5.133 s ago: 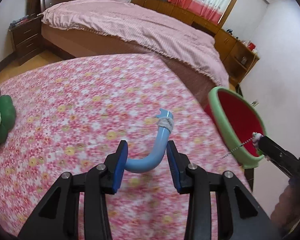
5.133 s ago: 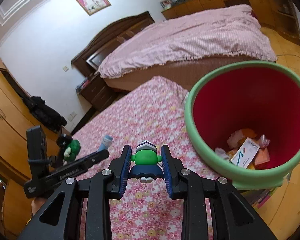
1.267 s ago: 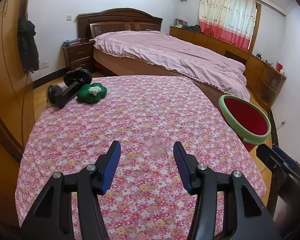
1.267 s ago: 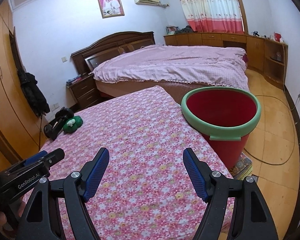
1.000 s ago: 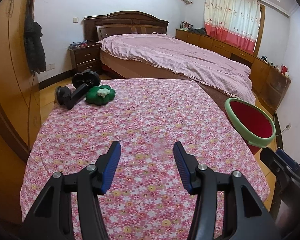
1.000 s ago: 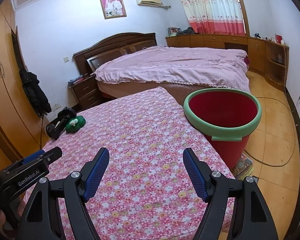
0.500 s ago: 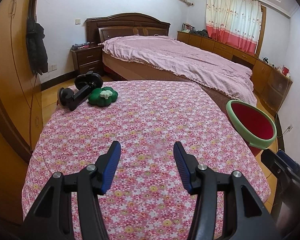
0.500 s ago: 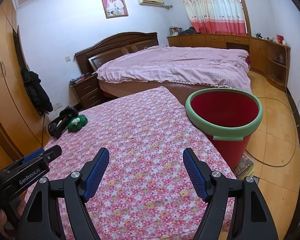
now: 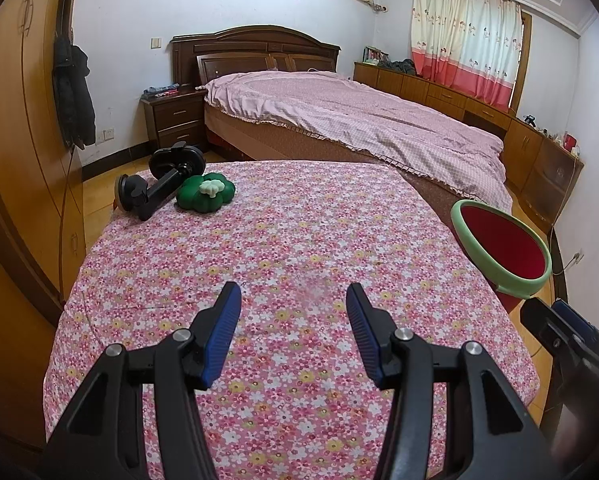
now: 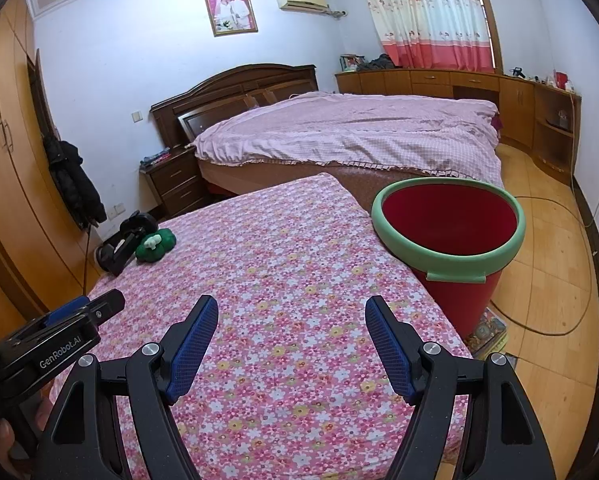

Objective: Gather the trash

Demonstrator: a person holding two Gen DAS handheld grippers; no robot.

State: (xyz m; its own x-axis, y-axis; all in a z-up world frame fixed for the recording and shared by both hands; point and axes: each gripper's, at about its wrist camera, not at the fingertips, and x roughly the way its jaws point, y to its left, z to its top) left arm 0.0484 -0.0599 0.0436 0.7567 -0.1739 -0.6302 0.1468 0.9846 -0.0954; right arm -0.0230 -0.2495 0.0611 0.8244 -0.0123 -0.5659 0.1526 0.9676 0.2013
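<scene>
As I hovered over the flowered tablecloth (image 9: 299, 232), my left gripper (image 9: 293, 334) and right gripper (image 10: 291, 344) both stood spread and empty. The red bin (image 10: 451, 216) stood just beside the table's right edge. Only a green plush toy (image 9: 205, 192) and a black clamp mount (image 9: 159, 184), touching at the far corner, remained, so I judged the collecting nearly finished.
</scene>
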